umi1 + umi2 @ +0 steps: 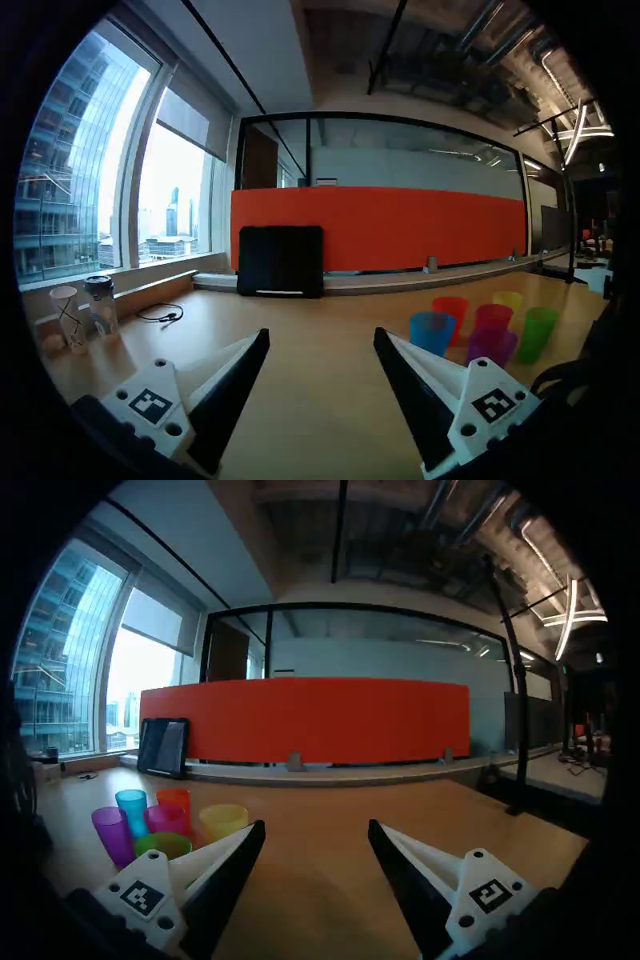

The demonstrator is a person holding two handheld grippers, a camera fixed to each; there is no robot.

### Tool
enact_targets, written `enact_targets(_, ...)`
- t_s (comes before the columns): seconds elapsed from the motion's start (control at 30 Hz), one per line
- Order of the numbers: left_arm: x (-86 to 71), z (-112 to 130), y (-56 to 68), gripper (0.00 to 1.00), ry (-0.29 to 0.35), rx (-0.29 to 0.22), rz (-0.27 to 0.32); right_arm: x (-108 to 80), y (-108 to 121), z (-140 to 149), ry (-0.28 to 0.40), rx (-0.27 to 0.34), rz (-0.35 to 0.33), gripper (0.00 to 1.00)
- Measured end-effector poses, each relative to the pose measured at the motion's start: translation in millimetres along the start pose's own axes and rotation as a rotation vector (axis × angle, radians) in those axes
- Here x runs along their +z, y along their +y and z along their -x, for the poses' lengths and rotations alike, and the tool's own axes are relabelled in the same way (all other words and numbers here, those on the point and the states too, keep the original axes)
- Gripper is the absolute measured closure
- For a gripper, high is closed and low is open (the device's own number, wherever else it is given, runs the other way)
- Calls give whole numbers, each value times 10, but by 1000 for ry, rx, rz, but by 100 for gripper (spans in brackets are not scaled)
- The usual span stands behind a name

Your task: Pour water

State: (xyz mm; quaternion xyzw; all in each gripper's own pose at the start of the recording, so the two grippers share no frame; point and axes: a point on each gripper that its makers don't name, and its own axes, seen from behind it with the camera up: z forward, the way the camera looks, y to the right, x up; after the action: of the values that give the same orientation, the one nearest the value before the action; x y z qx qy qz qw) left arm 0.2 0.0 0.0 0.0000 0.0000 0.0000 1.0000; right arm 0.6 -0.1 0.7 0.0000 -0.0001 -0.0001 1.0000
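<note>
Left gripper (320,334): fingers spread wide, nothing held, hovering above bare desk (320,416). Right gripper (314,826): likewise wide apart, empty.

Coloured cups clustered on desk at lower right of left gripper view: blue cup (432,332) nearest, purple cup (490,346), green cup (538,332). Same cluster at lower left of right gripper view.

Progress, judged: nil. No cup grasped, no pour begun. Remaining: grasp cup, tilt over another. Water in cups: cannot tell.

Writing: none legible. Square fiducial marker (150,404) on gripper finger. Print on lidded coffee cup (102,308) at left edge too small to read.
</note>
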Motion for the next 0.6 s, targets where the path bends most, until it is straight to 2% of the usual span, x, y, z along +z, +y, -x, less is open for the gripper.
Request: enact_targets(0.6,-4,-2,-1,3,0,0,0,-6,-12,-7,0,0,0,1)
